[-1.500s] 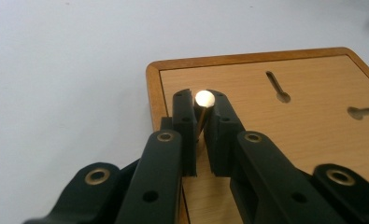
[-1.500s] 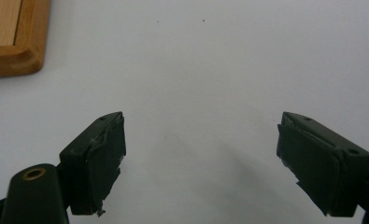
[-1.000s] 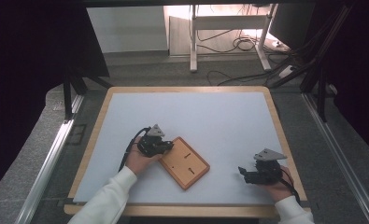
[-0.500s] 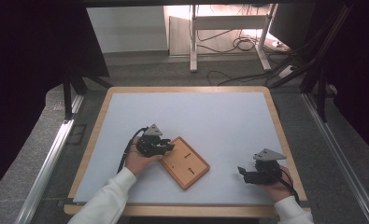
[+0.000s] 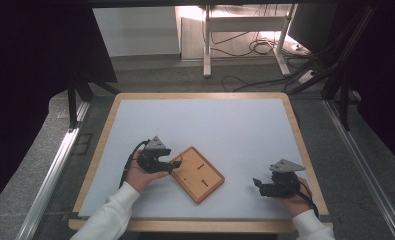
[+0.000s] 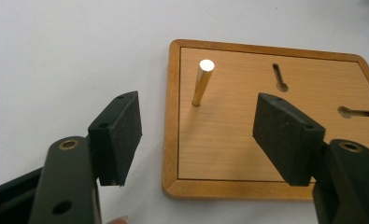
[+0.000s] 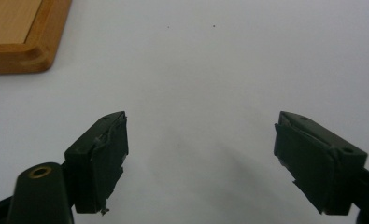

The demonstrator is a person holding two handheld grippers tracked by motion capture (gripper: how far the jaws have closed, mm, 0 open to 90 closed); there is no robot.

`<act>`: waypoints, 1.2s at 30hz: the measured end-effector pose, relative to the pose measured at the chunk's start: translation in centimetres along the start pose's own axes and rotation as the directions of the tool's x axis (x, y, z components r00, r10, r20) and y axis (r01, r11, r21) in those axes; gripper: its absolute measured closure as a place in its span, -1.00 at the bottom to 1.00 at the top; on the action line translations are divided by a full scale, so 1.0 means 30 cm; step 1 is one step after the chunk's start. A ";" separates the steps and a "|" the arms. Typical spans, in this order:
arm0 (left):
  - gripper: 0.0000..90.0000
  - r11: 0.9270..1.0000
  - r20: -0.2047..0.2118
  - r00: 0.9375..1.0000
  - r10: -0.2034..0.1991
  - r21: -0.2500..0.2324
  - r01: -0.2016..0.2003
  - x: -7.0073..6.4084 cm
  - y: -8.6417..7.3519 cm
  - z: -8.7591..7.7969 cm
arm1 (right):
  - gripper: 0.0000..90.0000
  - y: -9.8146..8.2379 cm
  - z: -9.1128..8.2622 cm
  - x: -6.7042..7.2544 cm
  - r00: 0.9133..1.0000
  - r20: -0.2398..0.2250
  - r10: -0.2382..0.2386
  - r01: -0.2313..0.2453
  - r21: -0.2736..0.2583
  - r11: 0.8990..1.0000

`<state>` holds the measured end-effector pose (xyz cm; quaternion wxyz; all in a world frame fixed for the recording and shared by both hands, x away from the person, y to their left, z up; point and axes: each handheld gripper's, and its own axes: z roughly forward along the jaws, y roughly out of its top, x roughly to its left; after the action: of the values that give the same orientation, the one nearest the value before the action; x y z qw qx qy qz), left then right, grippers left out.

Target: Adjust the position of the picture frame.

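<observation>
A wooden board (image 5: 197,174) is seen lying flat on the white worktop (image 5: 210,125), near its front edge and left of the middle, turned so that one corner points toward that front edge. A brass peg (image 6: 202,82) is planted upright in the board, close to its left rim in the left gripper view, and two keyhole-shaped slots (image 6: 279,77) are cut into the board's face further along.

The left gripper (image 5: 170,165) is held at the board's left corner. Its jaws have just been opening and are spread wide; the peg is seen beyond the gap between them, untouched by either pad, and nothing is pinched.

The right gripper (image 5: 257,184) is kept near the front right corner of the worktop, well apart from the board. In the right gripper view its jaws are spread over bare white surface, with nothing held, and one corner of the board (image 7: 21,37) is seen at the upper left.
</observation>
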<state>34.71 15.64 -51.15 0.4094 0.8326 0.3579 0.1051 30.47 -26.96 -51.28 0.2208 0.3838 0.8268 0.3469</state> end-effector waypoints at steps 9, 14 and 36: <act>-0.30 1.000 0.001 1.000 -0.002 -0.006 0.002 -0.004 -0.007 -0.014 | -0.11 0.067 0.019 0.029 0.999 -0.047 0.013 -0.015 -0.036 0.999; -0.31 1.000 -0.011 1.000 0.001 -0.006 -0.001 -0.007 -0.031 -0.027 | 0.14 0.100 0.041 0.060 0.997 -0.077 -0.012 0.010 -0.022 1.000; -0.30 1.000 -0.030 0.999 0.017 -0.001 -0.017 -0.005 -0.050 -0.026 | 1.00 0.224 0.165 0.145 0.979 -0.182 -0.089 0.093 0.015 0.996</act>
<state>33.48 16.63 -51.78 0.4037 0.8338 0.3566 0.1212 34.17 -18.40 -49.98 0.1561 0.3149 0.8641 0.3602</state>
